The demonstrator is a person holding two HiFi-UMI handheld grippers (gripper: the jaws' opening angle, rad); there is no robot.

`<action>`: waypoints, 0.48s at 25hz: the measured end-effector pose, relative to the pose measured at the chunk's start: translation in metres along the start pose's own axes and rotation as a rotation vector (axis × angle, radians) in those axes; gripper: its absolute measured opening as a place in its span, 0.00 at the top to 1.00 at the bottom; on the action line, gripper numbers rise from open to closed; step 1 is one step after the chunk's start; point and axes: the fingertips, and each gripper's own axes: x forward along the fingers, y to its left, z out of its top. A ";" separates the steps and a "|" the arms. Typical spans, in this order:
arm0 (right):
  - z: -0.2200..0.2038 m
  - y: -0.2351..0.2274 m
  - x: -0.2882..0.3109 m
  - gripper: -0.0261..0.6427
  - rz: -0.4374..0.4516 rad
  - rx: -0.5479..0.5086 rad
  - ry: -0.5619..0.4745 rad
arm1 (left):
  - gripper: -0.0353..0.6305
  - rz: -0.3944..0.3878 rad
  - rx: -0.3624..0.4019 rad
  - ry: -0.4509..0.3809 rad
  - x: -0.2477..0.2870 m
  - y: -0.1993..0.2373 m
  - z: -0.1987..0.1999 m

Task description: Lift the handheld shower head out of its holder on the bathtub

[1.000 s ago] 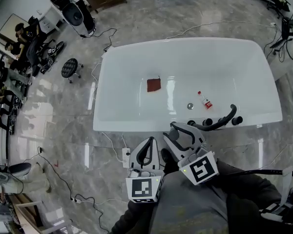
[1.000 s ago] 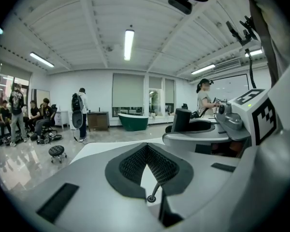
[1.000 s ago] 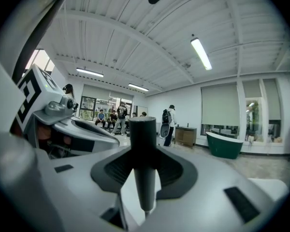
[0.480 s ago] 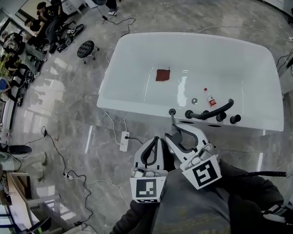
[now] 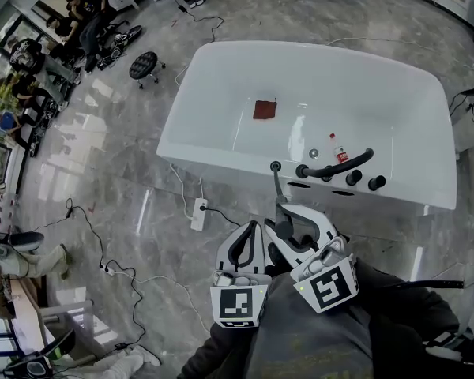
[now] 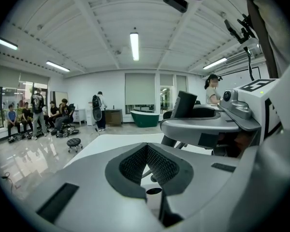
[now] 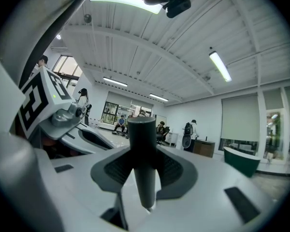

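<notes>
The handheld shower head (image 5: 277, 184) is a slim dark grey rod. It stands upright over the floor, just in front of the white bathtub (image 5: 221, 152) and apart from its rim. My right gripper (image 5: 286, 215) is shut on the rod's lower end. In the right gripper view the shower head (image 7: 142, 149) rises between the ribbed pads of that gripper (image 7: 144, 178). My left gripper (image 5: 246, 227) hangs beside it on the left, shut and holding nothing; its pads (image 6: 159, 166) meet in the left gripper view.
On the tub's near rim sit a black curved spout (image 5: 336, 166) and two black knobs (image 5: 353, 178). Inside the tub lie a red cloth (image 5: 264, 109) and a small bottle (image 5: 336, 150). A power strip (image 5: 197, 212) and cables lie on the marble floor. People sit far left (image 5: 31, 61).
Both grippers have drawn back from the tub toward me. The shower head has come off the rim with the right gripper and now stands over the floor.
</notes>
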 end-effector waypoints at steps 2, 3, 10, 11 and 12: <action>0.001 0.004 -0.001 0.75 -0.005 -0.006 0.002 | 0.94 -0.009 -0.005 -0.002 -0.004 -0.001 -0.003; 0.002 0.006 -0.002 0.75 -0.009 -0.008 0.006 | 0.94 -0.014 -0.007 -0.004 -0.007 0.000 -0.004; 0.009 0.034 -0.010 0.75 -0.088 -0.019 0.033 | 0.94 -0.025 0.050 -0.038 -0.054 0.012 -0.004; 0.010 0.035 -0.012 0.75 -0.104 -0.017 0.036 | 0.94 -0.029 0.057 -0.039 -0.059 0.012 -0.005; 0.009 0.038 -0.015 0.75 -0.117 -0.012 0.040 | 0.94 -0.033 0.052 -0.037 -0.063 0.012 -0.008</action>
